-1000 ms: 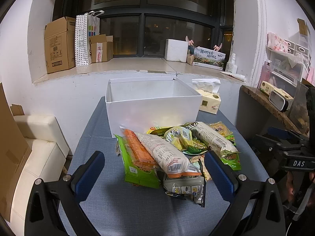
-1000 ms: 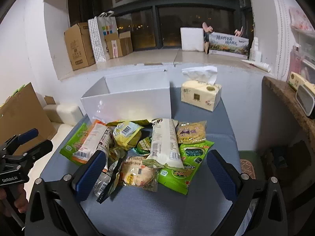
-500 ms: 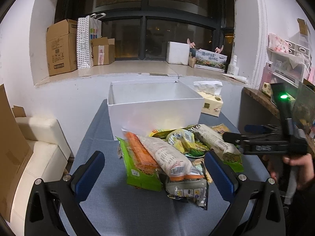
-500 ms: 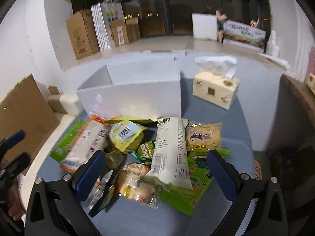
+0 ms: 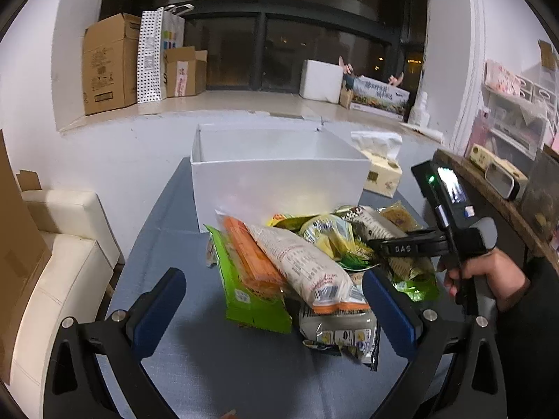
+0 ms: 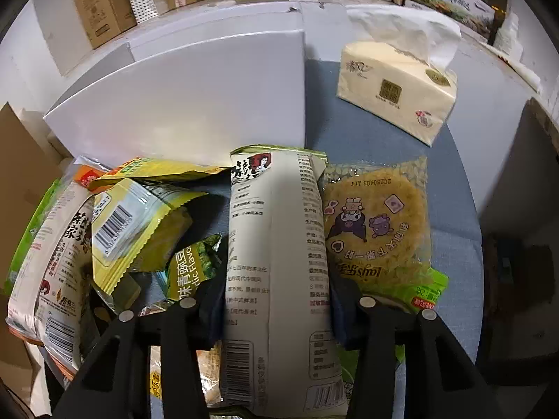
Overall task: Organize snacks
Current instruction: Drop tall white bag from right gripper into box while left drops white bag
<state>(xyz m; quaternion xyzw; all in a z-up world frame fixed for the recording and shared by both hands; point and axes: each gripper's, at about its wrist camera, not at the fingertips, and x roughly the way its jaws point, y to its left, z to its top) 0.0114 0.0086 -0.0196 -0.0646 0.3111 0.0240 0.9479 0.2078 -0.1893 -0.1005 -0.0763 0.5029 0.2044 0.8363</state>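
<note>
Right gripper (image 6: 276,310): jaws, having just been closing, are pressing both sides of the long white snack packet (image 6: 276,244) lying lengthwise between them. Left gripper (image 5: 276,309): jaws are standing wide apart, holding nothing, snack pile (image 5: 297,265) lying just ahead. Beyond the pile, white box (image 5: 279,185) is standing open-topped; tissue pack (image 6: 398,94) is sitting further right.

A cream tissue pack (image 6: 398,87) sat on the blue-grey tablecloth (image 5: 209,356), ahead and to the right of the tool. Farther ahead, on the window ledge (image 5: 223,103), stood cardboard boxes (image 5: 110,63), a dotted paper bag (image 5: 153,52) and a white foam box (image 5: 321,78). A cream sofa (image 5: 59,262) lay to the left.
</note>
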